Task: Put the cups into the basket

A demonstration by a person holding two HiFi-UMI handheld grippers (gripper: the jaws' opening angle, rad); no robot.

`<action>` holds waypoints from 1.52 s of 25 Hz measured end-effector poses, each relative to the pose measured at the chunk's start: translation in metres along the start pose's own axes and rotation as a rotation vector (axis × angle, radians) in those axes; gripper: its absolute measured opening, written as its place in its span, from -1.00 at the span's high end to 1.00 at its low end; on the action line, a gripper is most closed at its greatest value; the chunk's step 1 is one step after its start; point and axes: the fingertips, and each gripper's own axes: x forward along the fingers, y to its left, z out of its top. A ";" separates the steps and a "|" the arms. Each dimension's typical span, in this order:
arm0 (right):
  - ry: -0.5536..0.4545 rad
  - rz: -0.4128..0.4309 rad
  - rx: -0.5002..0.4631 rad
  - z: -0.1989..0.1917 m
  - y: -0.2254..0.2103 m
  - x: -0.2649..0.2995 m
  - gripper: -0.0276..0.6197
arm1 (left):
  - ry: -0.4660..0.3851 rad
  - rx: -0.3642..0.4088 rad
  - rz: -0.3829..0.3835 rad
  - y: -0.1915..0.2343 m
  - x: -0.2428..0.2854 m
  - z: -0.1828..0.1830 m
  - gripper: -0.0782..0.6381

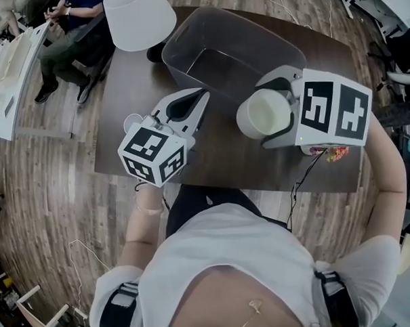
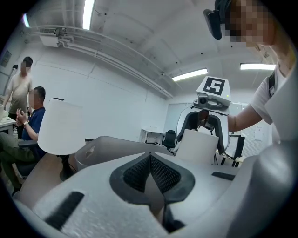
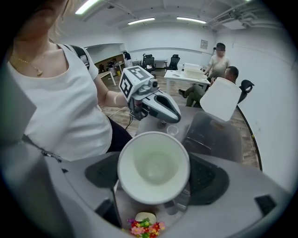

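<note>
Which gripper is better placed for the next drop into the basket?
Right. The right gripper is shut on the white cup beside the basket; the left gripper has its jaws together, holding nothing.

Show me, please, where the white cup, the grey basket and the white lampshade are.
white cup point(image 1: 264, 114): head view, inside of its open mouth.
grey basket point(image 1: 186, 38): head view, its left wall.
white lampshade point(image 1: 139, 18): head view, side of the shade.

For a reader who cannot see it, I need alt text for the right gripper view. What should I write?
A white cup is clamped between the jaws, its open mouth facing the camera. Beyond it are a grey basket and a small clear cup, with the left gripper close by.
</note>
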 end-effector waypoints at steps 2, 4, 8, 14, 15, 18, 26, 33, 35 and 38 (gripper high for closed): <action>0.011 -0.046 0.025 -0.001 -0.019 -0.004 -0.32 | -0.013 -0.002 0.004 0.009 -0.001 0.005 0.75; 0.024 -0.083 0.049 -0.003 -0.040 -0.006 -0.32 | -0.020 -0.009 0.002 0.016 0.000 0.007 0.75; 0.033 -0.106 0.089 0.000 -0.070 0.000 -0.32 | -0.022 -0.022 -0.005 0.032 0.009 0.013 0.75; 0.041 -0.087 0.111 0.006 -0.096 0.018 -0.32 | -0.048 -0.006 -0.009 0.056 0.022 0.034 0.75; 0.044 -0.088 0.112 0.007 -0.103 0.021 -0.32 | -0.054 -0.009 -0.007 0.061 0.024 0.036 0.75; 0.048 -0.089 0.119 0.008 -0.122 0.030 -0.32 | -0.073 -0.024 0.005 0.074 0.028 0.041 0.75; 0.076 -0.066 0.121 0.001 -0.177 0.057 -0.32 | -0.067 -0.039 0.027 0.101 0.043 0.040 0.75; 0.125 -0.058 0.102 -0.013 -0.215 0.087 -0.32 | -0.038 -0.030 0.012 0.113 0.053 0.032 0.75; 0.124 -0.056 0.106 -0.014 -0.223 0.094 -0.32 | -0.031 -0.033 0.010 0.114 0.054 0.030 0.75; 0.125 -0.054 0.110 -0.013 -0.236 0.108 -0.32 | -0.028 -0.040 0.008 0.119 0.053 0.030 0.75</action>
